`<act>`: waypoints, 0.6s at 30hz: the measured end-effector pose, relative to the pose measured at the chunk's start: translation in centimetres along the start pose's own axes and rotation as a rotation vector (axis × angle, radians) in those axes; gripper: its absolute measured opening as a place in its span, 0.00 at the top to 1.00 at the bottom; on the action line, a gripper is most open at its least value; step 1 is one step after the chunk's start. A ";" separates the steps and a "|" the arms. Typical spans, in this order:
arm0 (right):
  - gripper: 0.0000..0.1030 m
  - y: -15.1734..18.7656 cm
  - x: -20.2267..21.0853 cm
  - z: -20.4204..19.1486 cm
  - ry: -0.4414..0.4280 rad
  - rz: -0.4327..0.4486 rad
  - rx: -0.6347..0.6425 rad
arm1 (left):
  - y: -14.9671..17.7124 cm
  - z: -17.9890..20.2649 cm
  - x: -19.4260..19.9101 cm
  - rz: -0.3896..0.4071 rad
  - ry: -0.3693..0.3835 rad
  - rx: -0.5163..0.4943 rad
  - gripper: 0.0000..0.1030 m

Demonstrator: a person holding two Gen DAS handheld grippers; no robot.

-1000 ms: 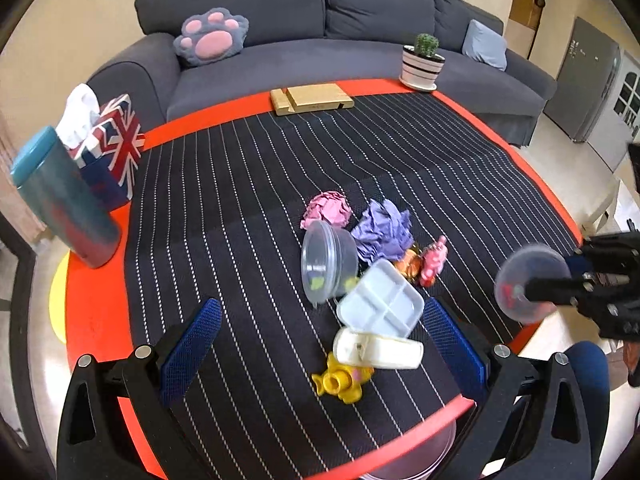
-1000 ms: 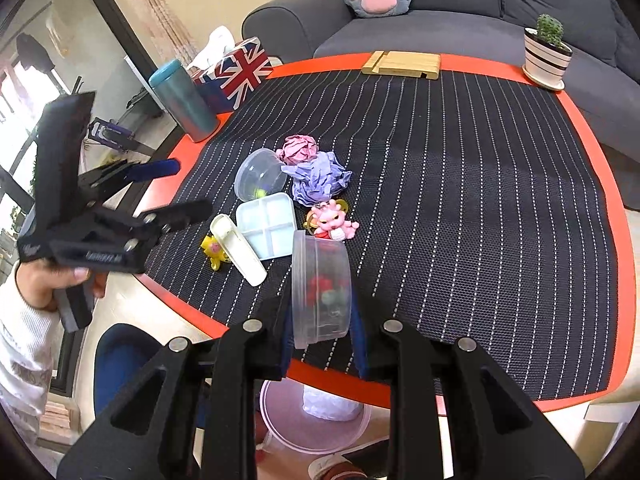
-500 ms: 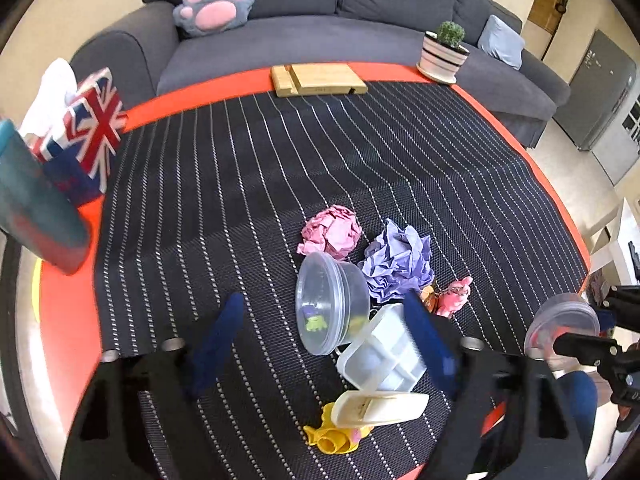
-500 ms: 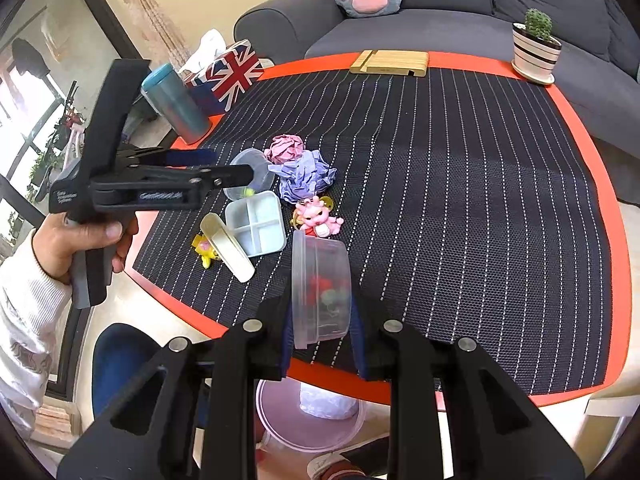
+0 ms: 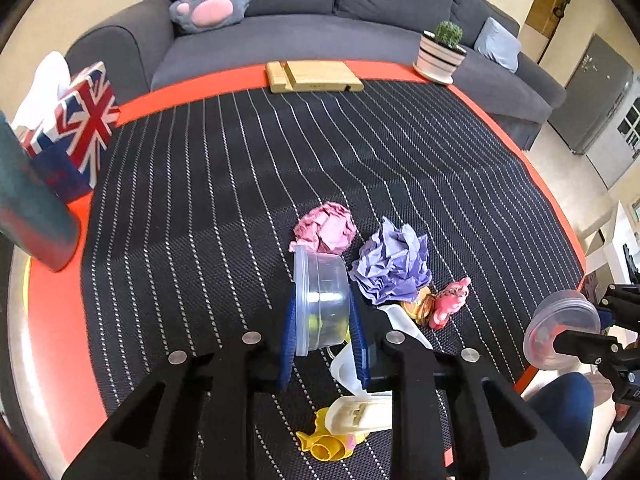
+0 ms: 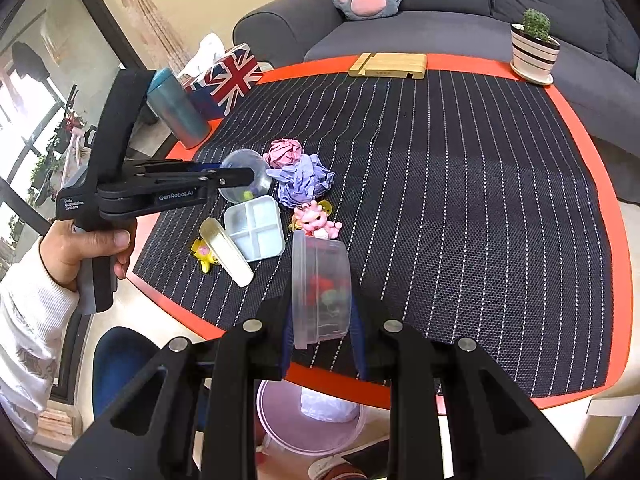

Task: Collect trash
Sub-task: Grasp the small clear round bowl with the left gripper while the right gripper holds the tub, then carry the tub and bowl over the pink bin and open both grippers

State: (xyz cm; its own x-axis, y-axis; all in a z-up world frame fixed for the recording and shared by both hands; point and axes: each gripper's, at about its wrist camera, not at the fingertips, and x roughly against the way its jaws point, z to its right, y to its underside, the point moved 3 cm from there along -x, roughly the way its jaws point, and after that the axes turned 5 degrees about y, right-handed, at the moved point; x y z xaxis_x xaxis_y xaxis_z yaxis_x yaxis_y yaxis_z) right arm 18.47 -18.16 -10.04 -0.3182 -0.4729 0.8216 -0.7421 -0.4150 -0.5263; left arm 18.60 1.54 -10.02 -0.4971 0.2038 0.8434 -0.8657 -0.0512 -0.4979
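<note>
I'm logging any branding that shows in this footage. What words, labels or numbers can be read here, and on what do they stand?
"GenRobot.AI": white lettering on the side of the left hand-held gripper, in the right wrist view.
"Data Acquisition System": small white print near that gripper's handle; only roughly legible.
Wooden stand: a small dark mark on its front edge, too small to read.
Union Jack tissue box: flag pattern only, no text.

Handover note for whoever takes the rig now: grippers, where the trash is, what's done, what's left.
Left gripper: jaws just closed on the clear tub that lies on the mat.
Right gripper: shut on a second clear tub, held at the table's near edge, above the pink bin on the floor.
On the mat: pink paper ball, purple paper ball, white divided tray, toys.
Done: both tubs gripped. Left: bin both, then collect the paper balls.
</note>
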 end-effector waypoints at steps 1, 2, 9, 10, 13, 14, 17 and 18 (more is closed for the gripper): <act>0.78 0.0 0.0 -0.1 0.000 0.001 0.001 | 0.0 0.0 0.2 0.005 0.001 0.000 0.77; 0.78 0.0 0.1 -0.1 0.000 0.002 0.002 | 0.0 0.0 0.6 0.012 0.000 -0.003 0.77; 0.78 0.1 1.4 -1.1 0.007 0.024 0.034 | 0.7 1.0 4.4 0.073 -0.004 -0.033 0.77; 0.78 0.2 1.8 -1.3 0.009 0.032 0.040 | 0.9 1.1 5.0 0.082 -0.003 -0.039 0.77; 0.78 0.3 2.6 -1.8 0.011 0.044 0.051 | 1.6 1.9 6.9 0.106 0.003 -0.056 0.77; 0.78 0.3 2.9 -1.9 0.012 0.049 0.057 | 1.9 2.2 7.5 0.112 0.008 -0.062 0.77; 0.78 0.6 3.9 -2.6 0.011 0.061 0.077 | 3.1 3.2 9.1 0.123 0.025 -0.081 0.77; 0.78 0.7 4.1 -2.8 0.011 0.064 0.084 | 3.5 3.5 9.4 0.125 0.028 -0.087 0.77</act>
State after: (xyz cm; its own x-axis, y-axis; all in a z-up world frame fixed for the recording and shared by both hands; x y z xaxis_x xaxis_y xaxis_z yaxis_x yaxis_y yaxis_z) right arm 14.97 -18.20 -6.41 -0.3708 -0.4920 0.7877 -0.6682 -0.4477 -0.5942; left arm 10.66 -0.19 -3.12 -0.5979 0.2285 0.7683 -0.7882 0.0071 -0.6154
